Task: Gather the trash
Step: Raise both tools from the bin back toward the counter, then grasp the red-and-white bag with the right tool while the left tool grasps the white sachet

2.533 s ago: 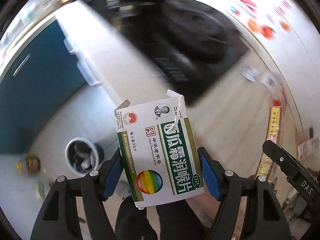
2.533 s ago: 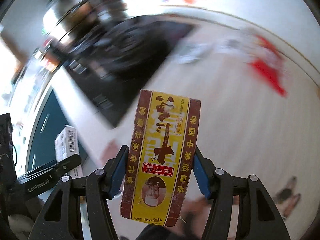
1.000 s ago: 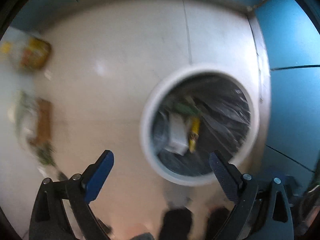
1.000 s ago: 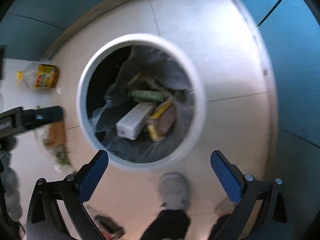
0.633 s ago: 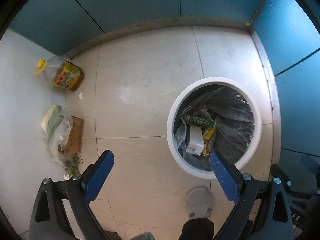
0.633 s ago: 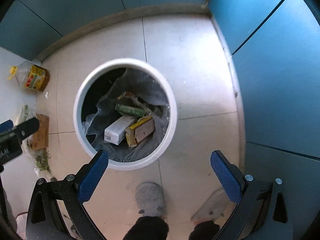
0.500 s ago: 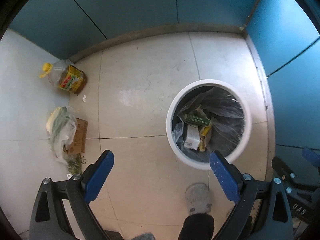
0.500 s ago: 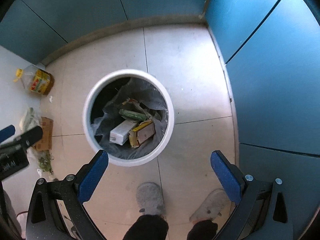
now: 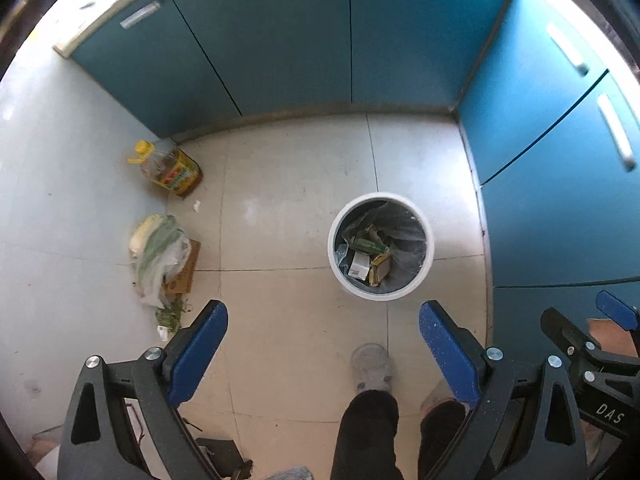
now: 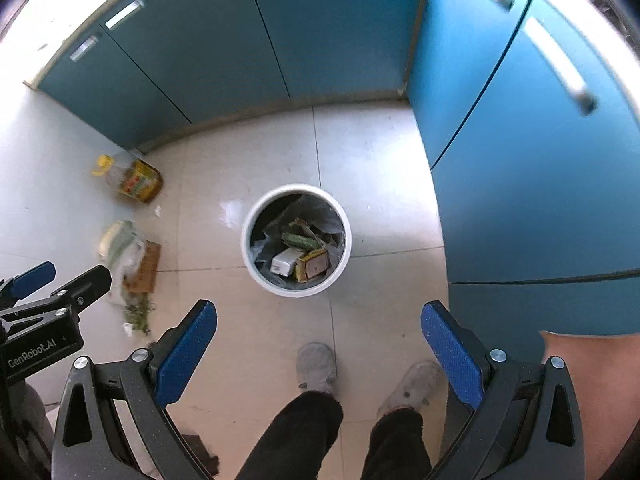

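Note:
A white round trash bin (image 9: 424, 224) with a dark liner stands on the tiled floor; it also shows in the right wrist view (image 10: 250, 224). Inside lie a white box (image 10: 286, 261), a yellow-red box (image 10: 314, 266) and a green box (image 10: 300, 240). My left gripper (image 9: 322, 344) is open and empty, high above the floor, with the bin ahead and slightly right. My right gripper (image 10: 318, 340) is open and empty, high above the bin.
Teal cabinets (image 9: 280, 40) line the back and right. An oil bottle (image 9: 170, 168) stands by the left wall. A plastic bag of greens (image 9: 158, 256) lies on a cardboard piece. The person's legs and grey slippers (image 10: 316, 364) are below the grippers.
Both grippers held boxes 2.5 s ago; both are now open and the boxes lie in the bin. Since then both grippers have risen, so the bin looks smaller.

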The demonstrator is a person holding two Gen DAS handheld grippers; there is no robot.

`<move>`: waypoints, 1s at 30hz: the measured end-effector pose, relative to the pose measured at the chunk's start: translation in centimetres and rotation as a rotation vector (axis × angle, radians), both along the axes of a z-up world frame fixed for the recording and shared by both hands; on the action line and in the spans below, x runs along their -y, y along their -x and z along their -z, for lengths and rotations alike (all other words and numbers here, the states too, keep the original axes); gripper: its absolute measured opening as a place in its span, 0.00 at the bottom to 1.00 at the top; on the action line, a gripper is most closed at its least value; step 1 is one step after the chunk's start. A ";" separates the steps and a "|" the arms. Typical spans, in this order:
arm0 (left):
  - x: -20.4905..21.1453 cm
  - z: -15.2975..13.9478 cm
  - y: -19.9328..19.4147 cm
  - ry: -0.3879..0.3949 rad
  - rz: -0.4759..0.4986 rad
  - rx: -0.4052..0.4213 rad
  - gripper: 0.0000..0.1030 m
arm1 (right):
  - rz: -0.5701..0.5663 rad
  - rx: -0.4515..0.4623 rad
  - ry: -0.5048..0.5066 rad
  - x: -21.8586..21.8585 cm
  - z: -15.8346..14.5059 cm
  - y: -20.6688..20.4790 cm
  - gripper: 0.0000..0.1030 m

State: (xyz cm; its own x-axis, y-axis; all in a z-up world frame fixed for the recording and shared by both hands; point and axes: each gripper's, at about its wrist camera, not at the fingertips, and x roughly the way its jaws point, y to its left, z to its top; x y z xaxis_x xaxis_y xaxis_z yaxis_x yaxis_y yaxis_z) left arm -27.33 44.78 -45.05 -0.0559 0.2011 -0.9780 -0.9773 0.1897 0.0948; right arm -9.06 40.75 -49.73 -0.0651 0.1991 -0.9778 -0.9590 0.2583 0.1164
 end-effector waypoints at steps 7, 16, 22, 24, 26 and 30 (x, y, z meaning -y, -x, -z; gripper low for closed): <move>3.3 -9.3 -0.8 -0.048 -0.019 0.011 0.95 | 0.038 -0.054 -0.071 4.0 -10.6 -2.3 1.00; 6.7 -17.0 -10.8 -0.121 0.081 0.046 0.95 | 0.226 -0.189 -0.194 11.0 -20.1 -12.9 1.00; 10.2 -19.7 -28.5 -0.167 0.366 0.113 0.95 | 0.538 -0.118 -0.266 19.6 -23.1 -27.2 1.00; 12.3 -19.9 -35.6 -0.199 0.489 0.104 0.95 | 0.692 -0.059 -0.264 24.5 -23.4 -33.5 1.00; 14.8 -20.0 -42.8 -0.230 0.608 0.096 0.95 | 0.802 0.034 -0.236 28.8 -23.4 -38.6 1.00; 19.6 -18.7 -54.0 -0.299 0.765 0.036 0.95 | 0.962 0.370 -0.117 37.1 -22.1 -47.7 1.00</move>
